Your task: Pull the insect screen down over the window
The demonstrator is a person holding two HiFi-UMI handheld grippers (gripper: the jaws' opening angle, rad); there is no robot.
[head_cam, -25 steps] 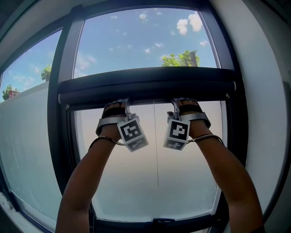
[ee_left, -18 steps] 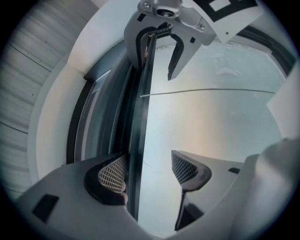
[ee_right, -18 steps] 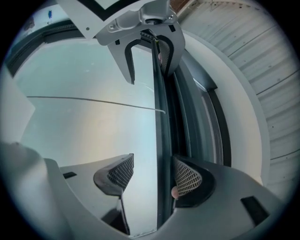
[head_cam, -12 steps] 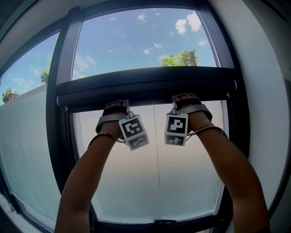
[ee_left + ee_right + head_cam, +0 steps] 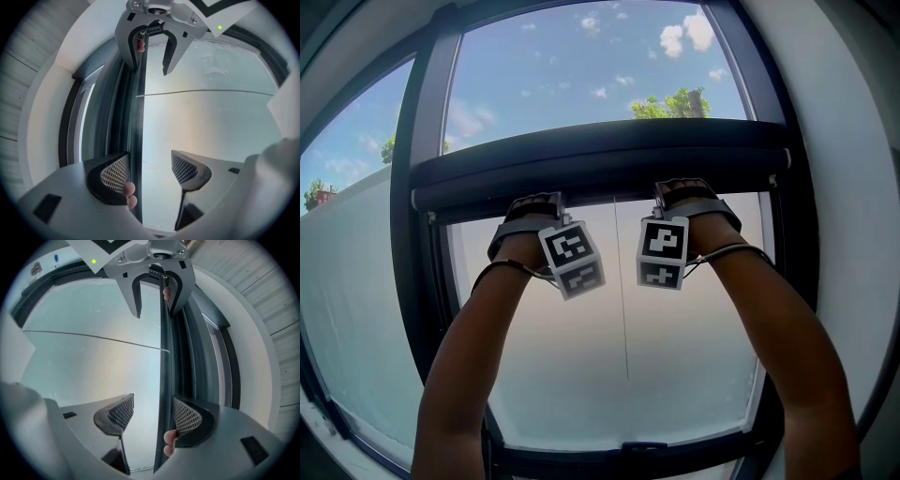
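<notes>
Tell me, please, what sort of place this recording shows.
Probably indoors, standing at a dark-framed window: blue sky and a treetop show beyond it, and a dark screen bar crosses it.

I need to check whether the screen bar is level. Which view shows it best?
Head view: the whole bar shows end to end across the window. Both gripper views show only an edge-on strip of it, close beside one jaw.
</notes>
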